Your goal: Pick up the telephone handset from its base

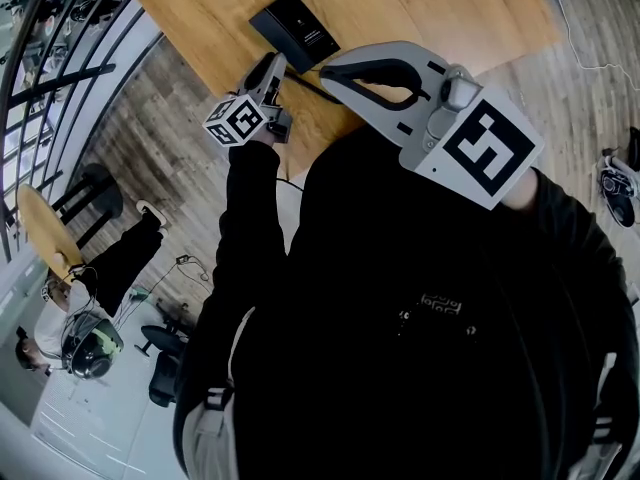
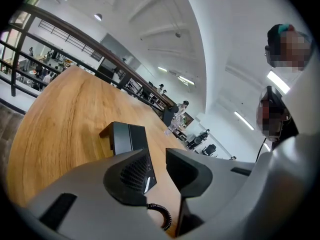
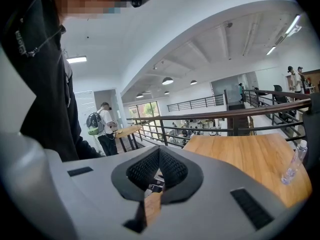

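Note:
A black telephone rests flat on the wooden table, its handset lying on the base and hard to tell apart from it. In the left gripper view the telephone stands just beyond the jaws, and its coiled cord runs under them. My left gripper is open with nothing between its pads, a short way in front of the phone. My right gripper hangs beside it, shut and empty, pads touching at the tips.
A clear water bottle stands on the table's right side. A dark railing runs behind the table. A small round table and stools stand on the floor at the left. Another person with a backpack stands far off.

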`<act>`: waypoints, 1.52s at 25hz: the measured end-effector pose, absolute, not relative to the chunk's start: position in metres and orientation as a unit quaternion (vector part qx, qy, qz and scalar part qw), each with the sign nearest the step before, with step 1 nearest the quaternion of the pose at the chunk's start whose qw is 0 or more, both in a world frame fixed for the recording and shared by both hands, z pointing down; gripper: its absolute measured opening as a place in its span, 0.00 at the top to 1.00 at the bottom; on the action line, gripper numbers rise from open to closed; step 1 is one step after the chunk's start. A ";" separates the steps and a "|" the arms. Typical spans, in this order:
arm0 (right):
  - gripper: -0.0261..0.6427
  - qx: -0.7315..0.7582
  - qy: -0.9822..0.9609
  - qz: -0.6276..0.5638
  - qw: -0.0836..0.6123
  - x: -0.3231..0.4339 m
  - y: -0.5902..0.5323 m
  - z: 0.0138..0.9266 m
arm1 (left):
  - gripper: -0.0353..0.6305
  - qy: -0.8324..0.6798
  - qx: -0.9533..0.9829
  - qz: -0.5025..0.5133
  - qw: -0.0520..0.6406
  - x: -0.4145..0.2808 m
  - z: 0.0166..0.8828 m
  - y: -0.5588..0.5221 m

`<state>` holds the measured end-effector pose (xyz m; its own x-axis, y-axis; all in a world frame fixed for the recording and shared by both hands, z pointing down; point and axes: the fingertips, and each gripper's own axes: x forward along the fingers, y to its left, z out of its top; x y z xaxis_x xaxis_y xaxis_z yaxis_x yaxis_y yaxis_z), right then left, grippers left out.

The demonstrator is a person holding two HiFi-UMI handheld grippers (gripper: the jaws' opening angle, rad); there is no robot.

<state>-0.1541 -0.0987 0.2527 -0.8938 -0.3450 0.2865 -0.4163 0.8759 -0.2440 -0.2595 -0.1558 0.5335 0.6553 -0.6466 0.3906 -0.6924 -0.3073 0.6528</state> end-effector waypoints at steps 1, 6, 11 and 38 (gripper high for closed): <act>0.94 0.196 -0.961 0.152 0.119 -0.154 -0.098 0.253 | 0.79 -0.409 0.809 0.027 0.421 -0.259 0.535 -0.157; 0.94 0.193 -0.963 0.150 0.118 -0.156 -0.094 0.255 | 0.77 -0.395 0.815 0.033 0.422 -0.259 0.543 -0.159; 0.94 0.191 -0.963 0.152 0.117 -0.154 -0.091 0.252 | 0.70 -0.372 0.827 0.041 0.419 -0.252 0.545 -0.157; 0.94 0.174 -0.961 0.173 0.126 -0.166 -0.103 0.266 | 0.63 -0.383 0.786 0.045 0.483 -0.281 0.606 -0.182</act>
